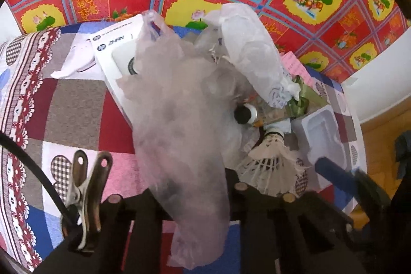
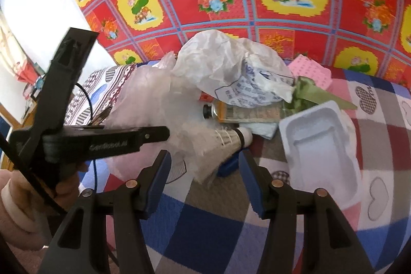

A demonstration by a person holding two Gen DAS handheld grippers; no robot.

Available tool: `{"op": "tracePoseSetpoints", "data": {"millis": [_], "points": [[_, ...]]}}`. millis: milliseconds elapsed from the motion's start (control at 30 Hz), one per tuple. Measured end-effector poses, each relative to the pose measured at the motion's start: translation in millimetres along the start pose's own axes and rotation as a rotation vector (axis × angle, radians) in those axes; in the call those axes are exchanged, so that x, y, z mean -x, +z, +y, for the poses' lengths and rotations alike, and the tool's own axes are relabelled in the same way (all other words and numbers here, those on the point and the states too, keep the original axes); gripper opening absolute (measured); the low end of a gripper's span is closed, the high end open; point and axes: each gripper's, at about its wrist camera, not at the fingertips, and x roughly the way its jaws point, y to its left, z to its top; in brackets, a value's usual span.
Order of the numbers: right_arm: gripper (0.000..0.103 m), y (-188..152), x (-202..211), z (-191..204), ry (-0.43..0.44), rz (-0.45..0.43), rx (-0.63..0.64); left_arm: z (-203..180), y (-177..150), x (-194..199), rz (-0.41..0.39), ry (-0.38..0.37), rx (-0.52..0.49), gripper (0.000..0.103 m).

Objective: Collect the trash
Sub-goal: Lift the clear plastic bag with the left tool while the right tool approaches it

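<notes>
Gripping clear plastic bag in left jaws | right jaws released beside shuttlecock

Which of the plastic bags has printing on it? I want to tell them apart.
The crumpled white bag atop the pile, with blue print on its lower fold. The translucent bag, shut in the left gripper, is plain and cloudy.

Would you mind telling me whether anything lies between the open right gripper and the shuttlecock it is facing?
Nothing visible does. The right gripper has its jaws apart just short of the shuttlecock, with only bare quilt between them. The translucent plastic bag, clamped by the left gripper, lies beside the shuttlecock's feathers, not across the approach.
</notes>
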Motion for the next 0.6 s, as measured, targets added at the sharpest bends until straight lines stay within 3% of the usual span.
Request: {"op": "tracePoseSetpoints", "data": {"millis": [400, 600], "points": [[0.056, 3.7, -5.2, 28.4, 0.045, -0.014, 0.084, 32.2, -28.8, 34.4, 0.005, 0.024, 0.034, 0.011], [0.054, 3.9, -14.2, 49.8, 0.179, 0.008, 0.122, 53.7, -48.6, 45.8, 0.024, 0.052, 0.060, 0.011]]}}
